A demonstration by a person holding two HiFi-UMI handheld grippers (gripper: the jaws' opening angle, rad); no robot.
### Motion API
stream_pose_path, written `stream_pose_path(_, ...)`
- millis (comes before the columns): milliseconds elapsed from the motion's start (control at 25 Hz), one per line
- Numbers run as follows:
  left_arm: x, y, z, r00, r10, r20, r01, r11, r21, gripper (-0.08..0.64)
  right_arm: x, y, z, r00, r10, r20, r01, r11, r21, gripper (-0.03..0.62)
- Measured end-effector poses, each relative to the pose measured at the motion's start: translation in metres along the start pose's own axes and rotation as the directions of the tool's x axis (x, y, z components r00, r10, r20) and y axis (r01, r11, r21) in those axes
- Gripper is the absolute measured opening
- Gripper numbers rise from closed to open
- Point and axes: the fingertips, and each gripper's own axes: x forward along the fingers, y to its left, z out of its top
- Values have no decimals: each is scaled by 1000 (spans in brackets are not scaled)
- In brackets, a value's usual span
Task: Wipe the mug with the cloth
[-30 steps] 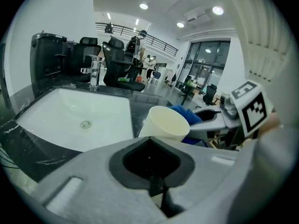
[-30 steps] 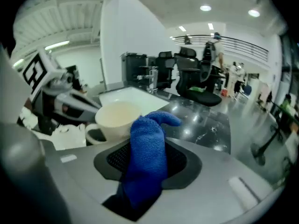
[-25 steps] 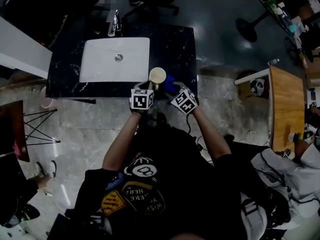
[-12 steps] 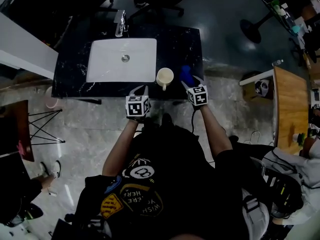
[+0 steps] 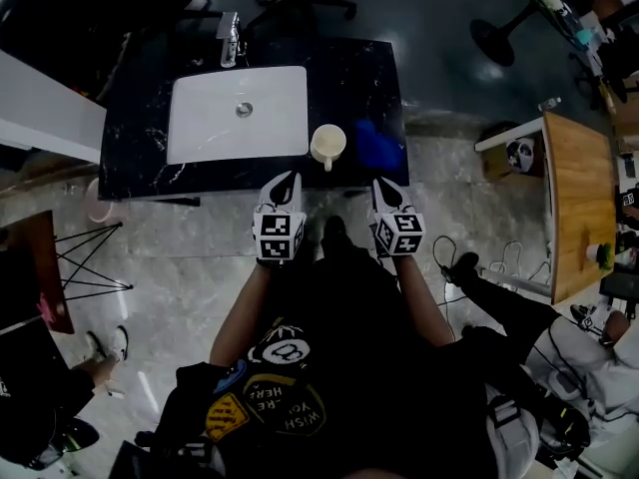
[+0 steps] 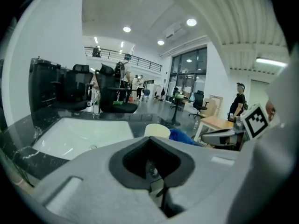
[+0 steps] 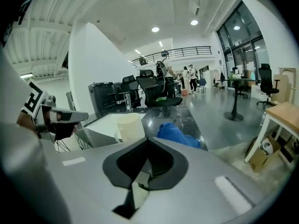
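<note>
Both left gripper [image 5: 285, 179], right gripper [image 5: 383, 183] jaws pressed together, empty | mug [image 6: 157, 130] base hidden

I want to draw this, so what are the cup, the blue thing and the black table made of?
The mug looks like glazed ceramic: it is cream and smooth, though plastic can't be ruled out. The blue cloth looks like soft fabric: it lies crumpled in folds. The countertop looks like polished black stone, with white veins and shiny reflections.
</note>
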Motion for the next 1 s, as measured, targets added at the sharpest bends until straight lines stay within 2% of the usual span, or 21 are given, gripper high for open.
stream_pose_path(120,-7,-13,12,999,-3,47,1,999,47,5,-9,7,8,1000,18,9,-18,999,32,2)
stream_pose_path(400,-8,-44,22,998,4,62,-3,1000,-6,5,-36,12,36,992,106,67,-107,994,2,2)
stream_pose_path(560,-5,-55,31,997,18,79,-19,1000,11,5,-39,13,41,988,138,74,-136,990,-20,2)
stream_pose_path(800,-4,-58,37,996,26,82,-30,999,41,5,-40,7,41,989,132,67,-130,991,-26,2)
stream_pose_path(1000,4,-62,38,997,18,81,-23,998,57,5,-43,3,47,979,178,96,-180,984,11,2)
